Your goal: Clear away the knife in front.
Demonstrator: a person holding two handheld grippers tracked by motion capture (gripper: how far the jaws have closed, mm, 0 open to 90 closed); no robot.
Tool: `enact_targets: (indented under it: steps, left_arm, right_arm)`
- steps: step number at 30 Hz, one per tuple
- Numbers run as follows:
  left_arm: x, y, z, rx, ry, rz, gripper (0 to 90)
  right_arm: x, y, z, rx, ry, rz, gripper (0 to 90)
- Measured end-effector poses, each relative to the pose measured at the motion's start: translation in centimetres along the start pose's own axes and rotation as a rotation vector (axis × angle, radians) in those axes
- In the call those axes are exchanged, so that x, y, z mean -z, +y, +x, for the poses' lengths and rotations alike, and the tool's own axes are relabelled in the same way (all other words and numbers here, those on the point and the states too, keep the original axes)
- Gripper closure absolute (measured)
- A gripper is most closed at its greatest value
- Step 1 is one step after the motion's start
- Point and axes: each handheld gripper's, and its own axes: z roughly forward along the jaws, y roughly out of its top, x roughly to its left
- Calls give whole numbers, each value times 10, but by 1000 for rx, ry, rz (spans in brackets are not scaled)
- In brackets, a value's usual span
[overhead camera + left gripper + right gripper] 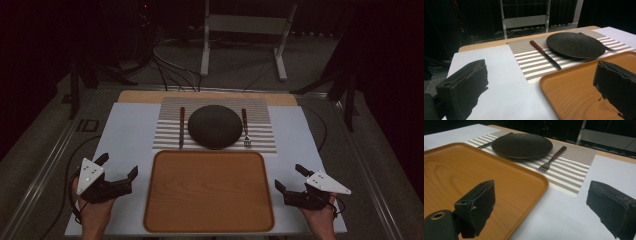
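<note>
Both claws, left (118, 166) and right (288, 177), stand apart, empty. Recommend approaching knife (181, 127) and fork (246, 128) by their handles.

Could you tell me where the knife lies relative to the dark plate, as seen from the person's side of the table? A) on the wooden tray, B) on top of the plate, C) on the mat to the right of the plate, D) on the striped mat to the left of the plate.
D: the knife lies on the striped mat left of the plate, while the fork lies to its right.
</note>
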Motion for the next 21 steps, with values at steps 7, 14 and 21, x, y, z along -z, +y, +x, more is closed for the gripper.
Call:
enact_targets:
  steps: [7, 14, 21]
  left_arm:
    - [0, 0, 0, -6, 4, 7, 0]
    - [-3, 1, -1, -9, 4, 21, 0]
    - [-9, 8, -1, -10, -14, 3, 0]
  right_arm:
    - [1, 0, -1, 3, 3, 0, 82]
    - [-1, -1, -1, 16, 12, 11, 83]
    - [-3, -1, 0, 39, 16, 23, 82]
